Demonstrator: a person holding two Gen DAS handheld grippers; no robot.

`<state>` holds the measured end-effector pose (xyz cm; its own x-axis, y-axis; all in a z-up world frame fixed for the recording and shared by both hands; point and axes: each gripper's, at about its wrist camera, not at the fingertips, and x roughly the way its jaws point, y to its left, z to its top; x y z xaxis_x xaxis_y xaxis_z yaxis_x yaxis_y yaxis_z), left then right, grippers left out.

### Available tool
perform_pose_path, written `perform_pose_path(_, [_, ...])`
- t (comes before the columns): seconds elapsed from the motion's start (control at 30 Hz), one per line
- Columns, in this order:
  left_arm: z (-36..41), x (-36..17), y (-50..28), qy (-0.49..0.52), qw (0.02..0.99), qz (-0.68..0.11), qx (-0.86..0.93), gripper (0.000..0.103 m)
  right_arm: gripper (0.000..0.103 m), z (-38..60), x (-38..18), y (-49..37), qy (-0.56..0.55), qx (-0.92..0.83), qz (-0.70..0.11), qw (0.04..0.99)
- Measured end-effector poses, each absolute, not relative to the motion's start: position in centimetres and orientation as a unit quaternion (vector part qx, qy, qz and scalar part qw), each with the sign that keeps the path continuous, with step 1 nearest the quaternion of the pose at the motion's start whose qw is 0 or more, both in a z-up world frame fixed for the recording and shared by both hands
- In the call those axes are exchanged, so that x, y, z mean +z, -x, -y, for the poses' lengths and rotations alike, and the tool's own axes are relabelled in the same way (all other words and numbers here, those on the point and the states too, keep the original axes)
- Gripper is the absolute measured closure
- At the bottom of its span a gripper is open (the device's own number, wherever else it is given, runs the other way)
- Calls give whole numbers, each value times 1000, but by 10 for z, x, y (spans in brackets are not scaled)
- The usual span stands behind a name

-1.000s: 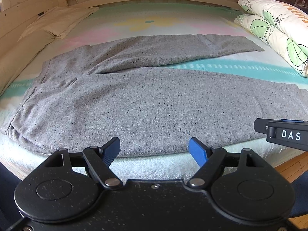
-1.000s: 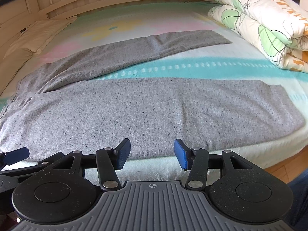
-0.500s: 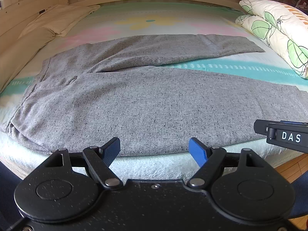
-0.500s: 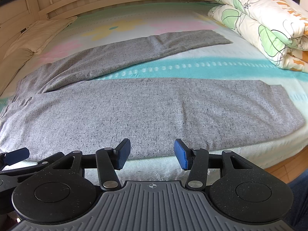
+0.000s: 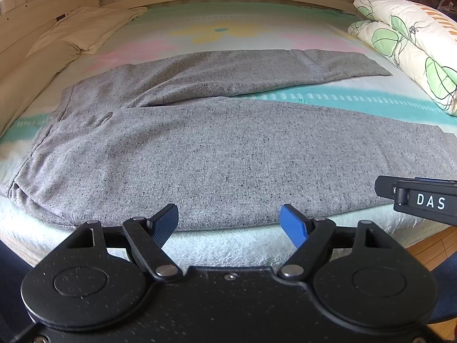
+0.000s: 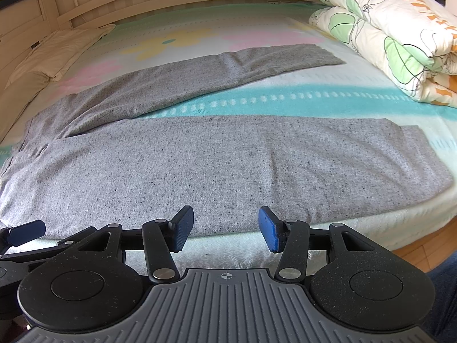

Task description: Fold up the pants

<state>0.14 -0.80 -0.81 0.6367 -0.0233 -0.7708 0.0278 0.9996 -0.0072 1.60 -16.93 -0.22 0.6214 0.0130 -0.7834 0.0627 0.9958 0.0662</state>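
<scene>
Grey speckled pants (image 5: 222, 154) (image 6: 217, 165) lie flat on the bed, waistband at the left, both legs spread apart toward the right. The near leg runs along the bed's front edge; the far leg angles away toward the quilt. My left gripper (image 5: 230, 224) hovers open just off the front edge, near the thigh of the near leg, with nothing between its blue pads. My right gripper (image 6: 225, 228) hangs open a little farther right along the same edge, also empty. Its body shows at the right of the left wrist view (image 5: 422, 200).
The bed (image 6: 285, 100) has a pastel sheet with a teal stripe. A folded leaf-print quilt (image 6: 394, 31) is stacked at the far right. A cream pillow (image 5: 82, 28) lies at the far left by the wooden headboard. Wooden floor (image 6: 422, 245) shows at the lower right.
</scene>
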Motion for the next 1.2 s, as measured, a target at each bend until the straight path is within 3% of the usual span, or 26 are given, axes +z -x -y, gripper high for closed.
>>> perform_pose_path(1.2, [8,-15,-5,-6,895,-446,1,24,54,169,0,-20,-53,-10,-436,899])
